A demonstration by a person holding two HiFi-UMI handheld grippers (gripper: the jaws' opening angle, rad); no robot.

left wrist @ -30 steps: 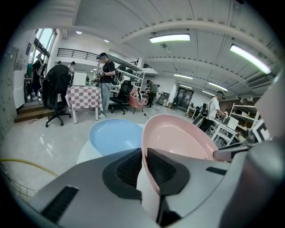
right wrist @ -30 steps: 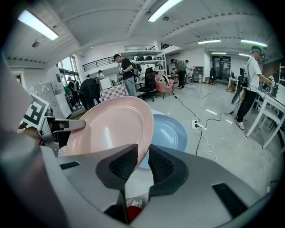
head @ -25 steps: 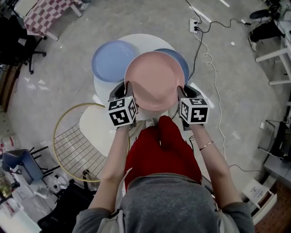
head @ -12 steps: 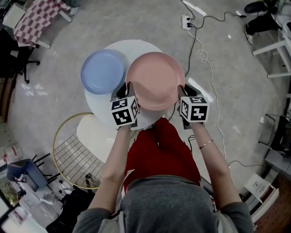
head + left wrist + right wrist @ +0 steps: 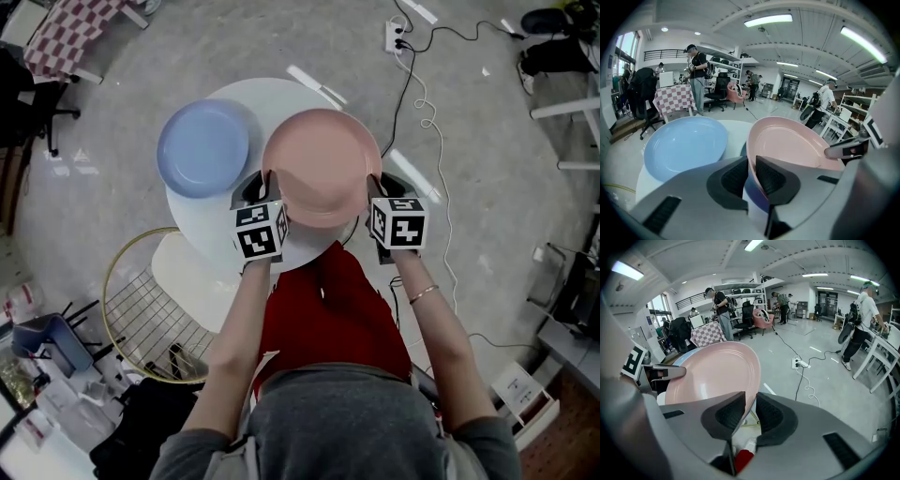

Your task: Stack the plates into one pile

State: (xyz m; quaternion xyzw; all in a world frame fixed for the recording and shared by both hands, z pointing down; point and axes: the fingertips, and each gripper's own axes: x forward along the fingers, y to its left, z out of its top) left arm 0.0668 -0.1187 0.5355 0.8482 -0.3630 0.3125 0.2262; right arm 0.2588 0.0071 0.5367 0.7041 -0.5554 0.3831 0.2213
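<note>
Head view: the pink plate [image 5: 322,167] hangs face up and about level over the right part of the round white worktop [image 5: 281,94], its right rim past the worktop's edge. It is round, so it has no long axis. The two grips sit on opposite rims, on a line running left to right across the worktop. The left hand-held gripper [image 5: 267,180] takes the rim nearer the worktop's middle, and the right hand-held gripper [image 5: 372,184] takes the outer rim. Each carries a cube of black-and-white square markers. A blue plate [image 5: 203,147] lies face up on the worktop's left part, apart from the pink one. A gold-rimmed wire chair [image 5: 141,300] stands below the worktop's left edge. A power strip [image 5: 396,36] lies on the floor beyond its far right side.

Left gripper view: the pink plate's rim runs up between the jaws, with a ribbed pad against each face, so this hand-held gripper [image 5: 751,176] is clamped on it, though its jaws have just been opening a little. A darker blue surface shows under the rim; I cannot tell what it is. The blue plate sits flat on the worktop's left.

Right gripper view: this hand-held gripper [image 5: 751,411] is clenched on the pink plate's opposite rim, and the plate's hollow face is turned upward, above the worktop.
</note>
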